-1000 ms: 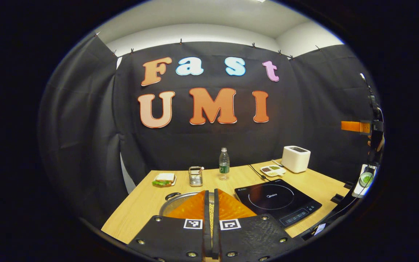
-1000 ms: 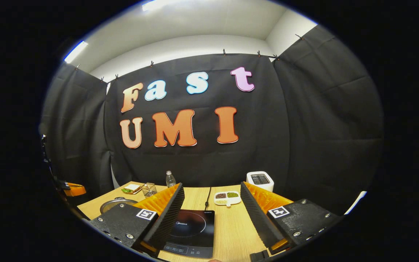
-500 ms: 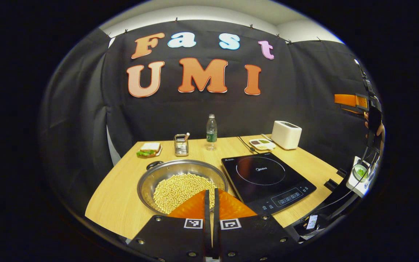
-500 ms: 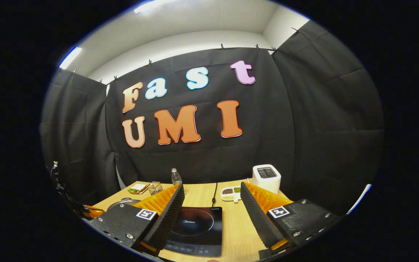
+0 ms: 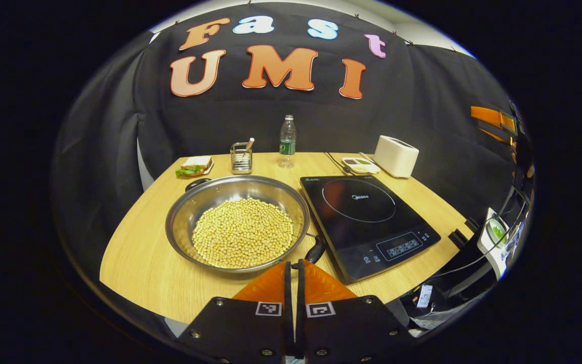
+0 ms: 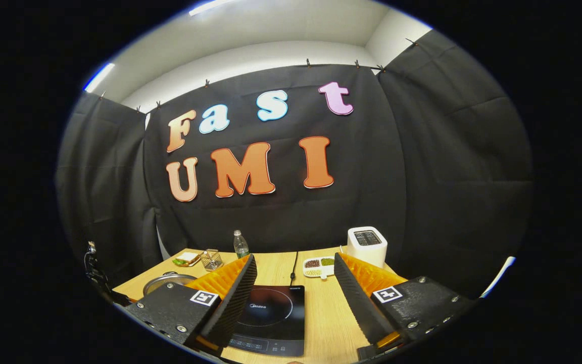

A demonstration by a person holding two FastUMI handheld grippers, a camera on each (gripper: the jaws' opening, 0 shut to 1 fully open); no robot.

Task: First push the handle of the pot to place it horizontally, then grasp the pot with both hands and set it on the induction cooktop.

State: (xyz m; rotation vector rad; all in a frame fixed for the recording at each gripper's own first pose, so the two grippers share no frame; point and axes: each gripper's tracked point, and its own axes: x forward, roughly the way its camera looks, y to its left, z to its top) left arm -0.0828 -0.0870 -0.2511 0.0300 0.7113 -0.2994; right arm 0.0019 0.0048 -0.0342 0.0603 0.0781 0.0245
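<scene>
A steel pot (image 5: 238, 222) full of pale beans sits on the wooden table (image 5: 139, 263), just left of the black induction cooktop (image 5: 367, 217). One black pot handle (image 5: 316, 248) points toward me at the near right rim; the other handle (image 5: 197, 183) is at the far left rim. My left gripper (image 5: 295, 265) is shut with nothing in it, hovering just short of the near handle. My right gripper (image 6: 295, 260) stands open above the front of the cooktop (image 6: 271, 318), with the pot (image 6: 162, 283) low at its left. The right gripper (image 5: 493, 119) also hangs high at the right edge.
Along the back of the table stand a sandwich plate (image 5: 194, 166), a wire holder (image 5: 241, 157), a water bottle (image 5: 287, 141), a small divided dish (image 5: 359, 164) and a white toaster (image 5: 396, 155). A cable (image 6: 293, 263) runs from the cooktop to the back.
The left gripper view has tipped down and drawn back: the whole pot and its near handle now show ahead of the shut fingers. The right gripper has barely shifted.
</scene>
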